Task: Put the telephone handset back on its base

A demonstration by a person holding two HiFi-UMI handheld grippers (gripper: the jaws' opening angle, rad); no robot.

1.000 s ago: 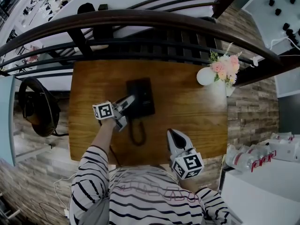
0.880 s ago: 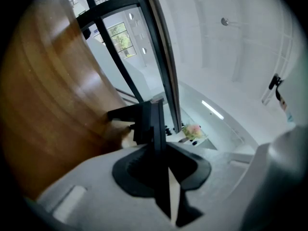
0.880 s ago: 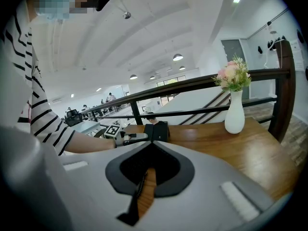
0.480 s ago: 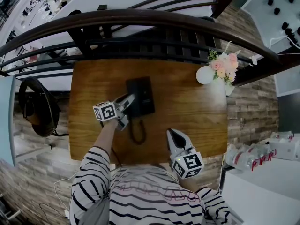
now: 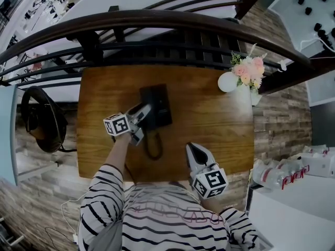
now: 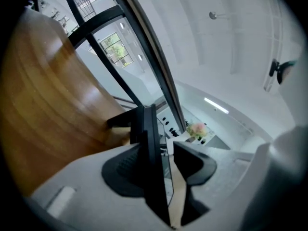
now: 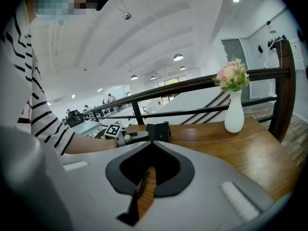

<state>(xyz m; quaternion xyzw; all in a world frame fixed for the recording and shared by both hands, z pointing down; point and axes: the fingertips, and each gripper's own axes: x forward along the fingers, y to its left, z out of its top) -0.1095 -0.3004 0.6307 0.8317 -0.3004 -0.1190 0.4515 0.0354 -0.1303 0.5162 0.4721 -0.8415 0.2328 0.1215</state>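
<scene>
Black rubber pads of left gripper: opening, with handset edge-on between them; one pad is close against it, a gap shows at the other, no squeeze visible
Right gripper: pads together, nothing held, low near the front edge of the table, well apart from the base
Handset: lies along the left side of the base, mid-table; cord loops toward the person
Step, as judged: release after seating; handset looks home, though the fit cannot be confirmed
Next move calls for: jaws clear of both sides, then a straight withdrawal without dragging the handset or snagging the cord
Writing: none legible; only square markers on the cubes
Elsewhere: white vase of flowers, far right corner
</scene>
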